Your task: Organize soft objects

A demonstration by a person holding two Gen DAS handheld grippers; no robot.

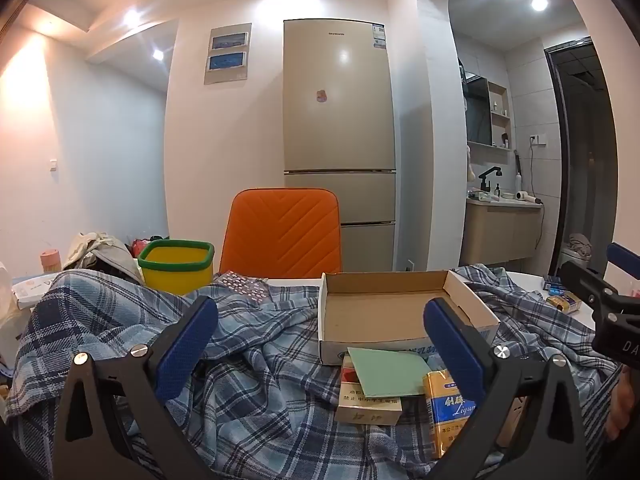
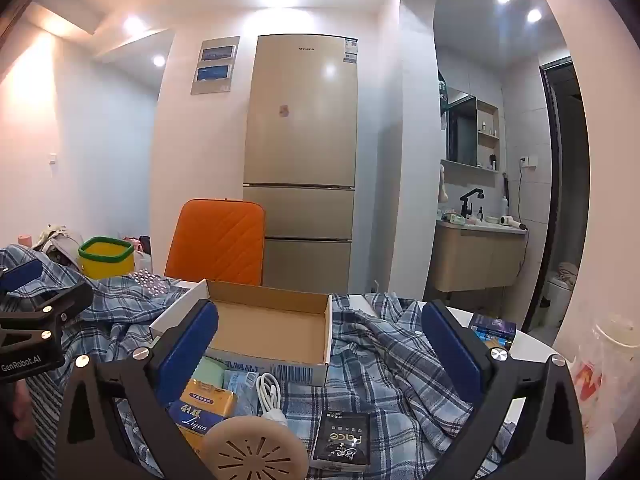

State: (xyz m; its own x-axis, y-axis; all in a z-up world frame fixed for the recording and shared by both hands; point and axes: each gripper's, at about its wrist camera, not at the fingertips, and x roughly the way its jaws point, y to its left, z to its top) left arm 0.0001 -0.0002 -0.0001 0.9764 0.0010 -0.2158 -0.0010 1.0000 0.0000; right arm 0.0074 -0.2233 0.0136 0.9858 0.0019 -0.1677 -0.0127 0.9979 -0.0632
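The crumpled blue-and-white plaid flannel cloth [image 1: 256, 360] sprawls over most of the white table [image 2: 532, 344], from the left edge across to the right edge, rumpled and unfolded. On top of it, toward the middle, sits an open shallow cardboard box [image 1: 384, 312], and it holds nothing that can be seen. Small goods crowd the cloth along the near edge: a yellow-and-blue cigarette pack [image 1: 448, 408], a pale green square of paper [image 1: 388, 372], a coiled white cable [image 2: 269, 394], a black sachet [image 2: 342, 442] and a round beige perforated disc [image 2: 254, 454]. A yellow bin with a green rim [image 1: 178, 266] stands at the far left corner, beside an orange padded chair back [image 1: 282, 232].

The left gripper [image 1: 320, 344] and the right gripper [image 2: 320, 348] hover low over the near edge, each with its blue pads spread wide apart and nothing between them.

By the look of things the tidying has barely begun: the cloth is neither folded nor gathered, and the clutter resting on it probably has to be cleared first.
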